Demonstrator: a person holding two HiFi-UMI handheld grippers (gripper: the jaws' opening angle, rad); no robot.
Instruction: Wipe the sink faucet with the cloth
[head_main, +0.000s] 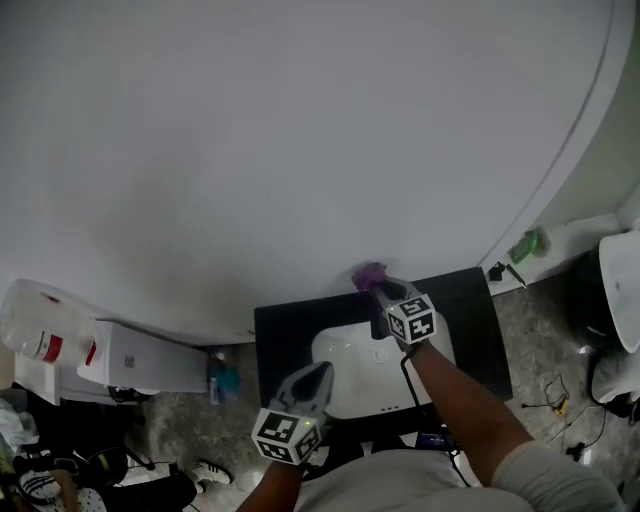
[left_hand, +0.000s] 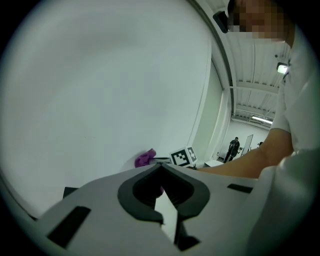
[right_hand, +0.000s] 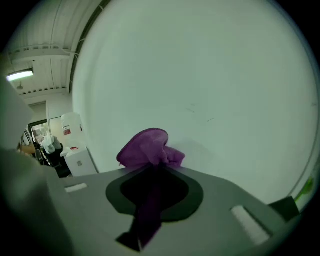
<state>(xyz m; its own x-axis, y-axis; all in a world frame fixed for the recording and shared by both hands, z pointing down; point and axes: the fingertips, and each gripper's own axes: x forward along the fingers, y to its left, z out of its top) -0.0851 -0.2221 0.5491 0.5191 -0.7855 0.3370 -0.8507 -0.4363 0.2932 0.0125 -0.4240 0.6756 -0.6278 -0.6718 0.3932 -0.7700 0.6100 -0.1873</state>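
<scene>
My right gripper (head_main: 383, 290) is shut on a purple cloth (head_main: 369, 273) and holds it at the back edge of the black counter (head_main: 470, 320), close to the white wall. In the right gripper view the cloth (right_hand: 147, 150) bunches out past the closed tips of the right gripper (right_hand: 153, 167). My left gripper (head_main: 312, 378) hovers over the left part of the white sink (head_main: 350, 375), jaws shut and empty. The left gripper (left_hand: 161, 166) looks toward the cloth (left_hand: 145, 158) and the right gripper's marker cube (left_hand: 183, 157). I cannot make out the faucet in any view.
A water bottle (head_main: 38, 330) and a white box (head_main: 130, 362) stand low at the left. A blue bottle (head_main: 225, 378) is beside the counter, a green object (head_main: 528, 245) lies on the ledge at right, and cables (head_main: 560, 400) trail on the floor.
</scene>
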